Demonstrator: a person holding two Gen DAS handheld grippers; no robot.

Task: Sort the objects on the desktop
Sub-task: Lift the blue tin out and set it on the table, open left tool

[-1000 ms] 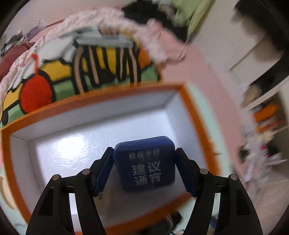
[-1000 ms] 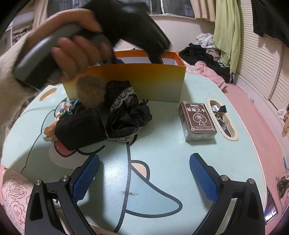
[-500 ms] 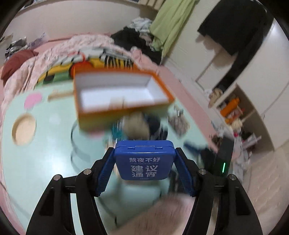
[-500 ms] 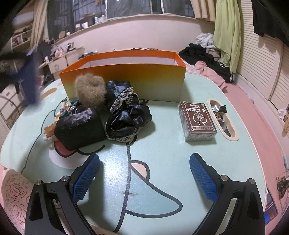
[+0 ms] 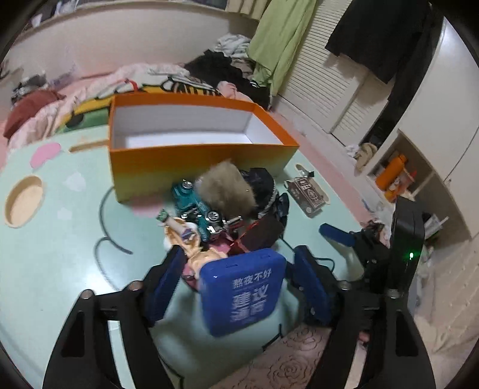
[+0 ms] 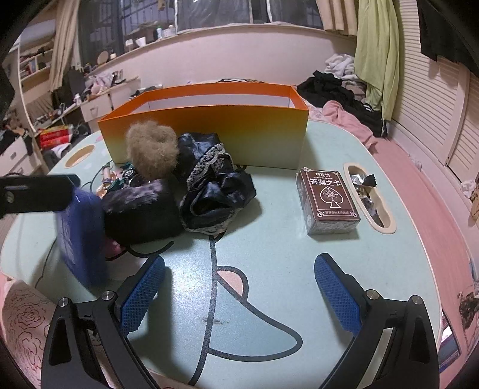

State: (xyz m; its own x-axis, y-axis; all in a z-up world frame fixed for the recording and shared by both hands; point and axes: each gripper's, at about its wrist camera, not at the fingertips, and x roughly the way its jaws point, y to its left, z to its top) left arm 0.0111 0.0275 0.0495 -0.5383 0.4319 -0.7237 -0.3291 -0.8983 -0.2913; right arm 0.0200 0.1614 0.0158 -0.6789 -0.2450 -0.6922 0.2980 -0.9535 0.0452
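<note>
My left hand-held gripper [image 5: 236, 281] opening, blue tin [image 5: 243, 293] tilted loose between its jaws over the near counter [image 5: 60, 263], orange box [image 5: 191, 158] far, my right hand-held gripper [image 6: 239, 287] apart, empty.

At upper right we see white louvred doors [image 6: 431, 98] and a hanging green garment [image 6: 375, 51]; dark windows [image 6: 185, 13], perhaps night outside, fill the top.

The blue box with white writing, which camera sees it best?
The left wrist view: the blue box faces the camera between the opening left gripper pads, its writing readable though slightly blurred. The right wrist view shows the box only as a blurred, tilted blue shape at the table's left edge.
</note>
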